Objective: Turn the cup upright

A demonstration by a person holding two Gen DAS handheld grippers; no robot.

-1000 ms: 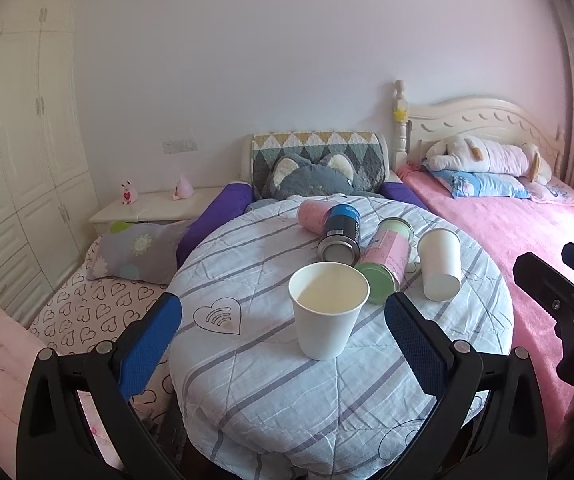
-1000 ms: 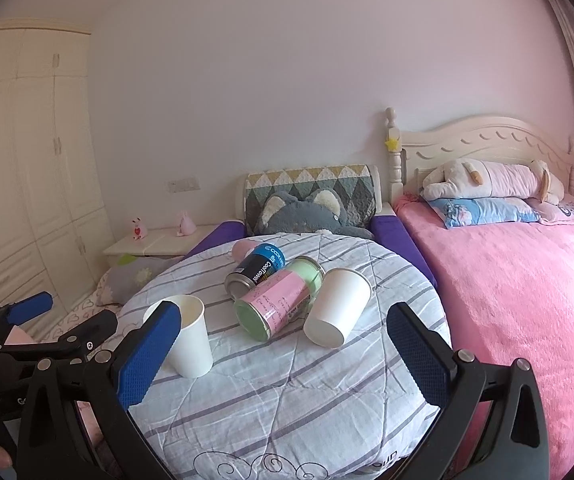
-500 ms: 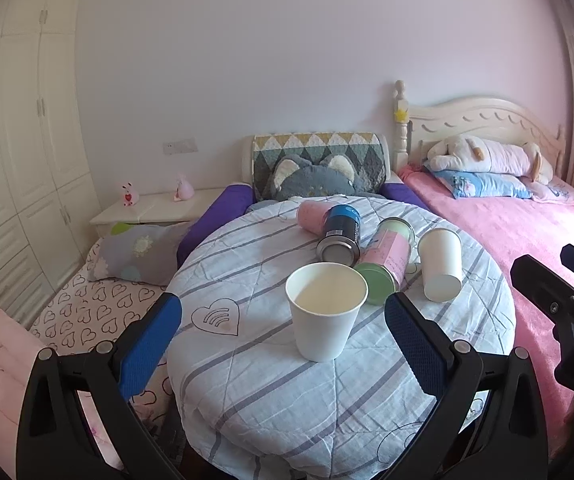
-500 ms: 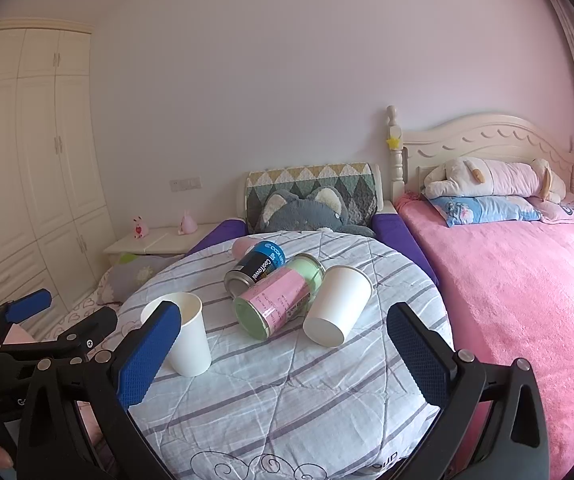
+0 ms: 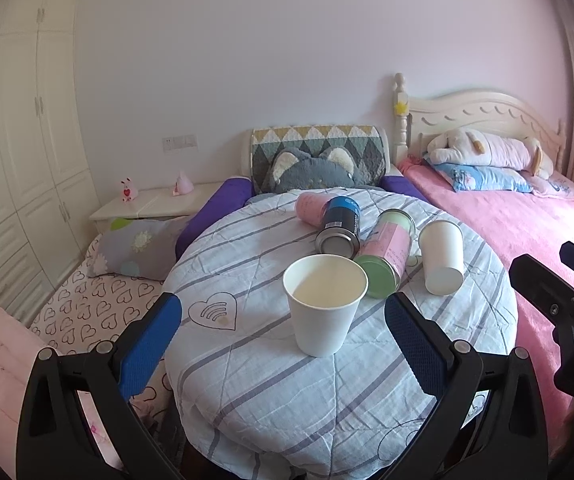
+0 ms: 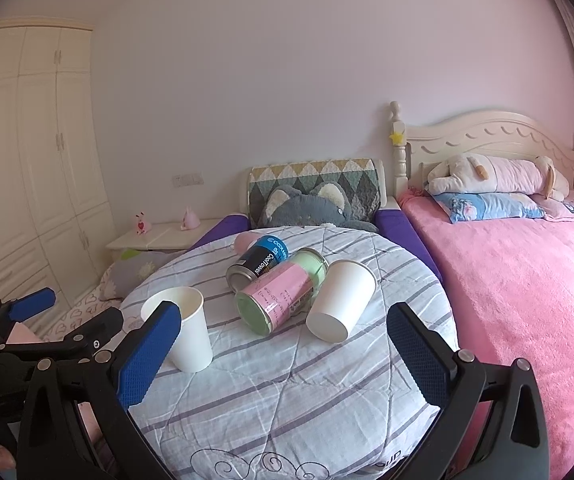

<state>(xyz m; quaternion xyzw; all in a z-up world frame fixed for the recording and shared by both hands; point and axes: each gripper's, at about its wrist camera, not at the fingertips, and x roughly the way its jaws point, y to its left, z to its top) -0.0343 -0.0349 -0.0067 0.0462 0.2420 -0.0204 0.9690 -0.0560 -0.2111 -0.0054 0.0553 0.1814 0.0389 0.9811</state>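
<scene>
A white paper cup (image 5: 324, 304) stands upright, mouth up, on the round table (image 5: 247, 360); it also shows in the right wrist view (image 6: 185, 328). A second white paper cup (image 5: 441, 256) lies tilted against the cans with its base toward me, seen too in the right wrist view (image 6: 341, 300). My left gripper (image 5: 283, 344) is open and empty, just short of the upright cup. My right gripper (image 6: 283, 354) is open and empty, in front of the tilted cup and the cans.
A pink-and-green can (image 6: 283, 292), a blue-and-black can (image 6: 259, 260) and a pink can (image 5: 311, 208) lie on their sides mid-table. A pink bed (image 6: 527, 280) is on the right, a purple sofa (image 5: 215, 208) behind, wardrobes (image 5: 15, 160) on the left.
Both grippers have drawn back slightly from the table and stay open. The cups and cans have not moved.
</scene>
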